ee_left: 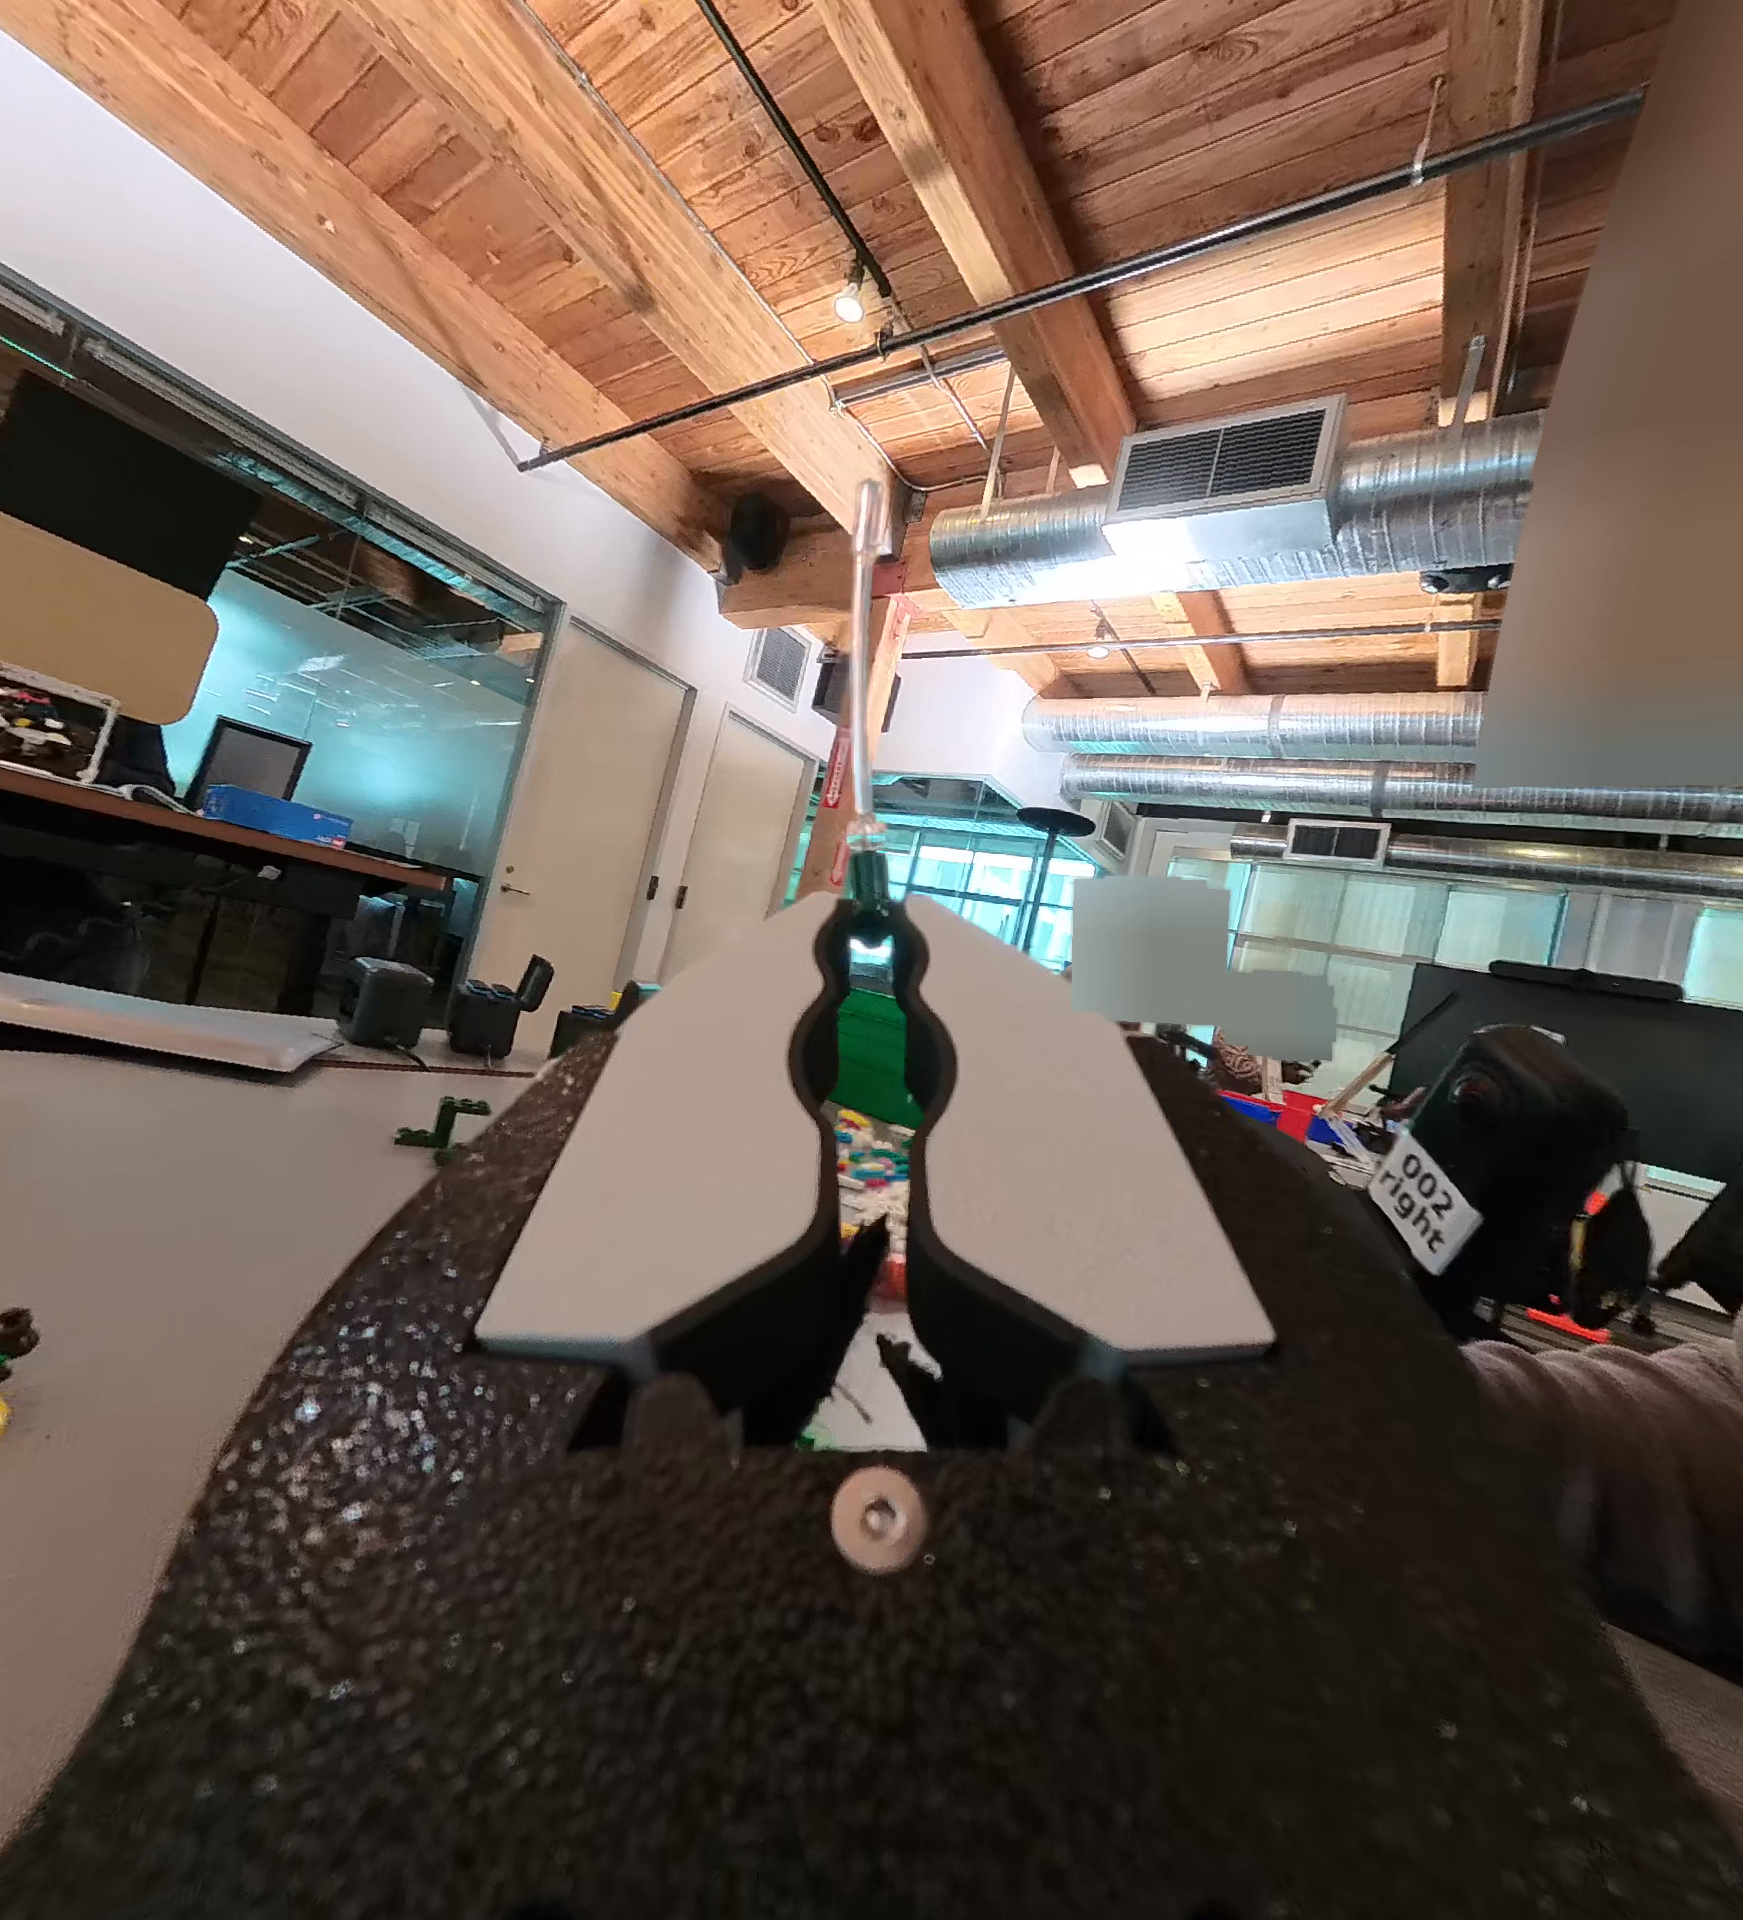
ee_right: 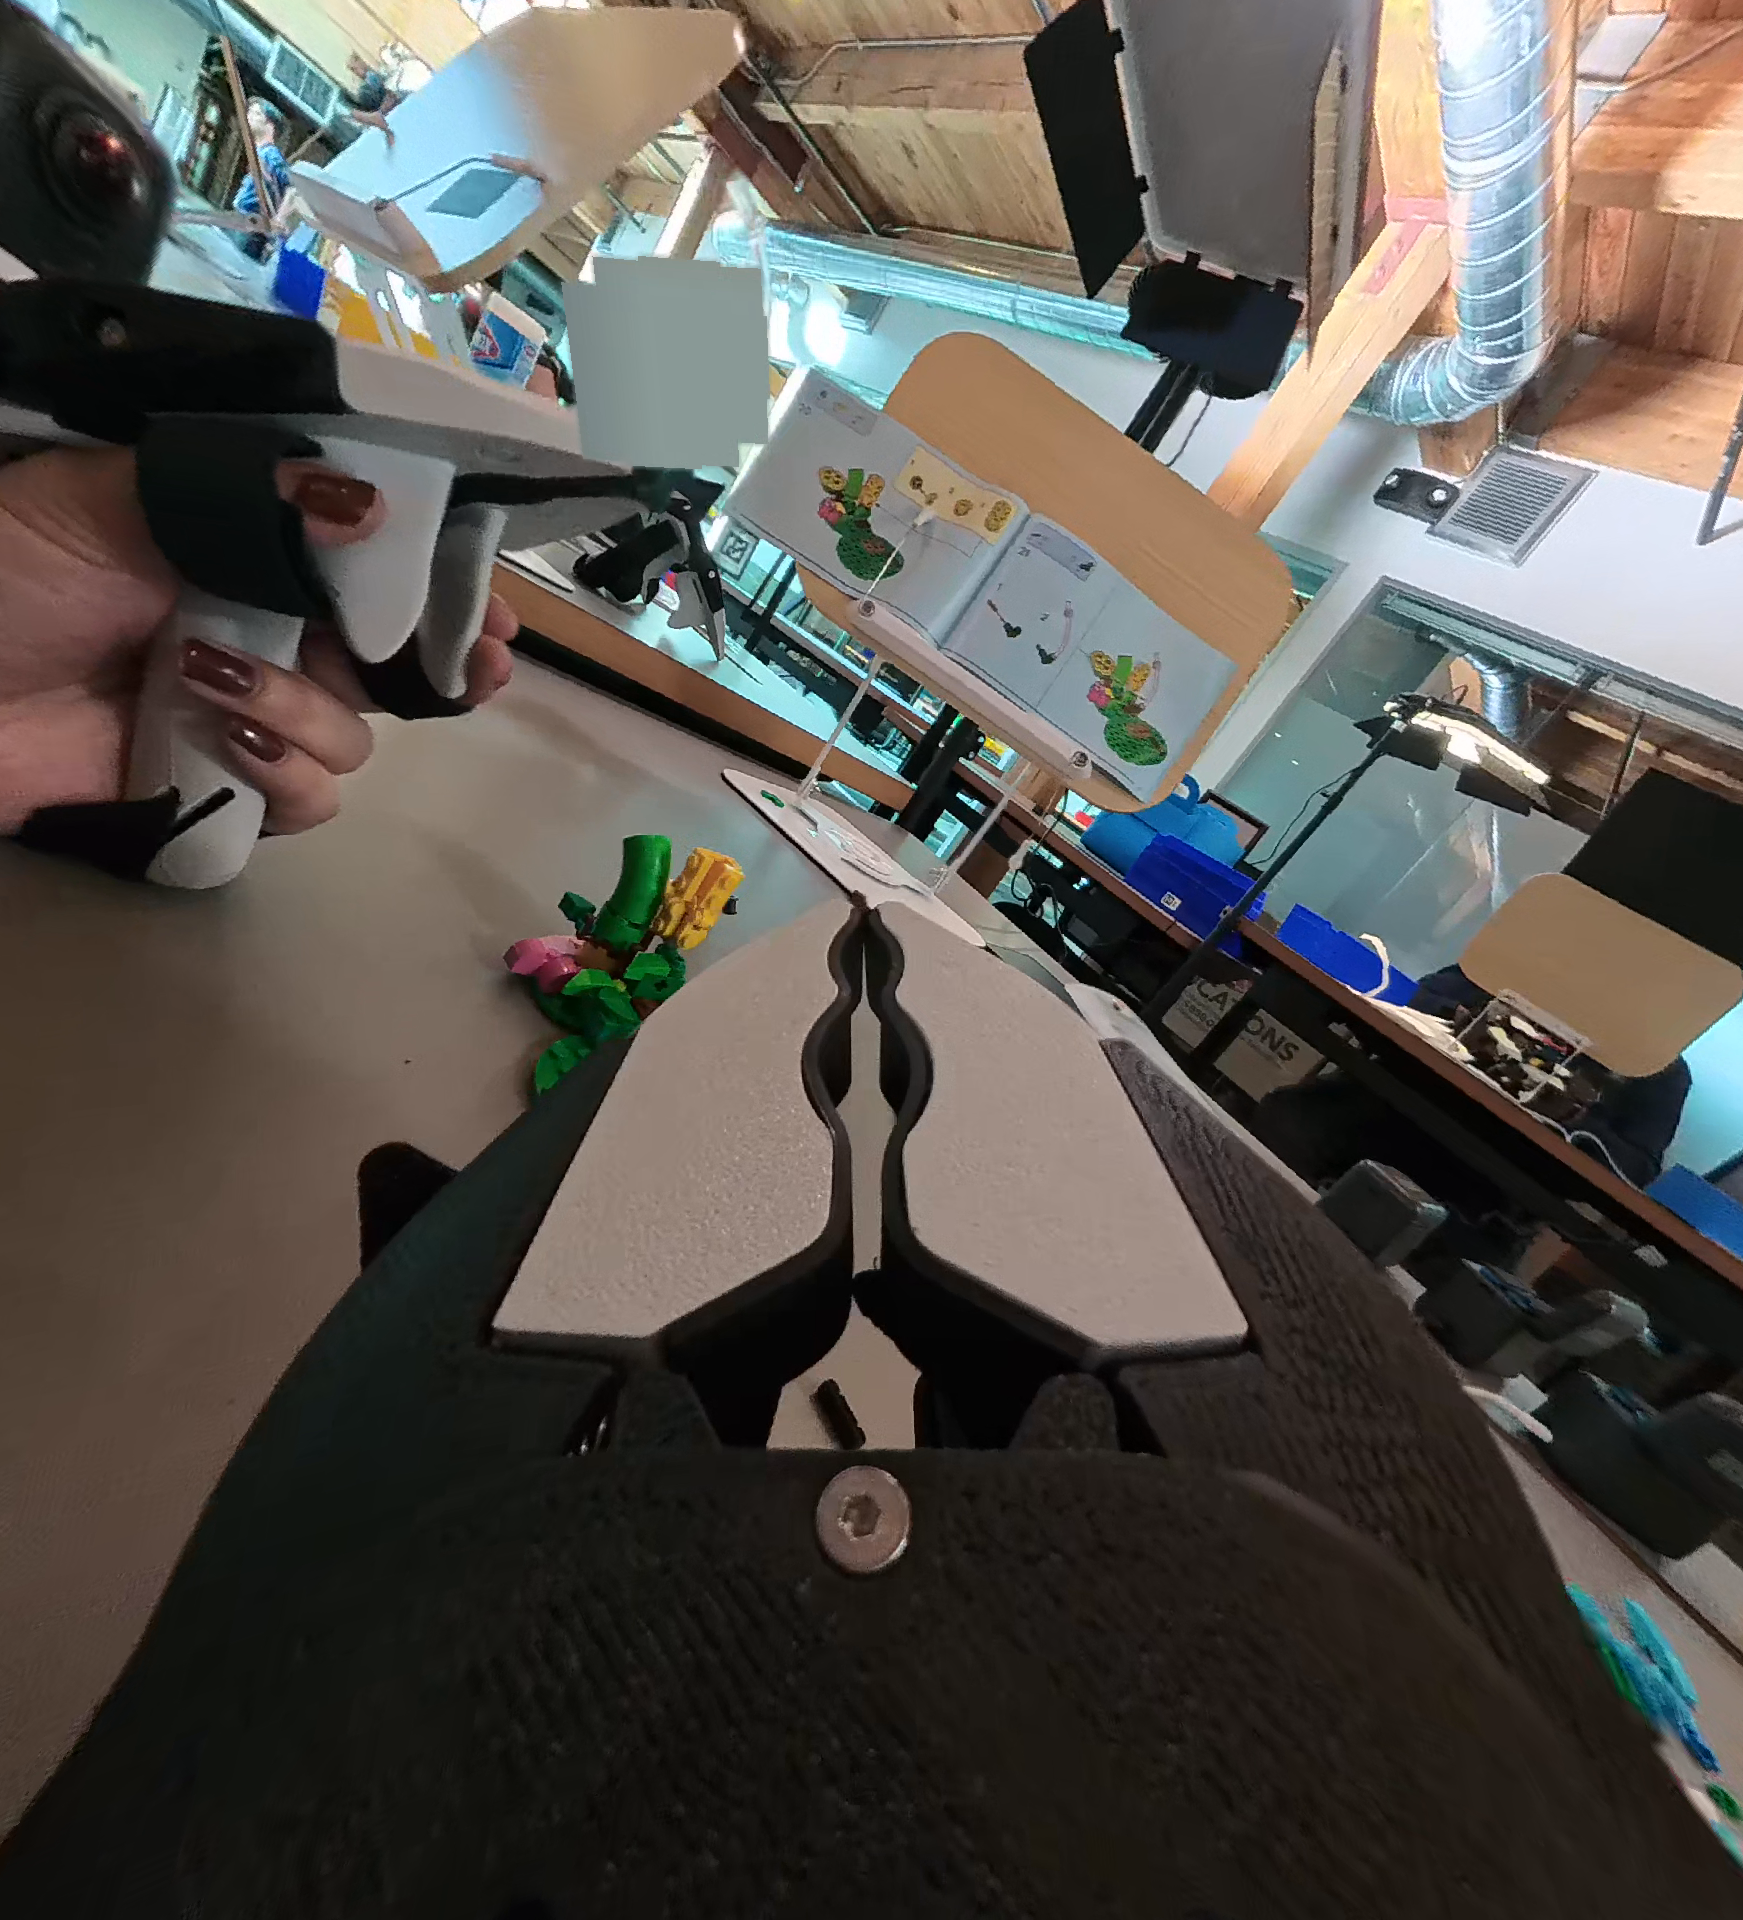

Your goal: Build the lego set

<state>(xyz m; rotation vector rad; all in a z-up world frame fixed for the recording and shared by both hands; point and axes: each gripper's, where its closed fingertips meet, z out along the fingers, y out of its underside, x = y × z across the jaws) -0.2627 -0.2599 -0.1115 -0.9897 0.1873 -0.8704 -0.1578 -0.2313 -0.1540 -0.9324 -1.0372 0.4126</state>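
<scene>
Between the tips of the left gripper [ee_left: 872, 914], in the left wrist view, a clear curved stem piece [ee_left: 865, 665] with a dark green end is pinched; the jaws are nearly closed around that end and the piece stands upward against the ceiling. Loose coloured bricks [ee_left: 872, 1153] are seen through the gap on the worktop [ee_left: 171, 1247], and a small dark green piece [ee_left: 441, 1127] lies to the left. The right gripper [ee_left: 1532, 1164] is seen farther off at the right edge.

From the right wrist view, the right gripper [ee_right: 865, 920] is shown with its jaws pressed together and nothing between them. A partly built green, yellow and pink plant model [ee_right: 628, 945] stands on the worktop [ee_right: 171, 1091] just left of the tips. Behind it, an open instruction booklet [ee_right: 981, 582] is propped on a stand. The left gripper [ee_right: 638, 483] is held by a hand [ee_right: 67, 665] at upper left.
</scene>
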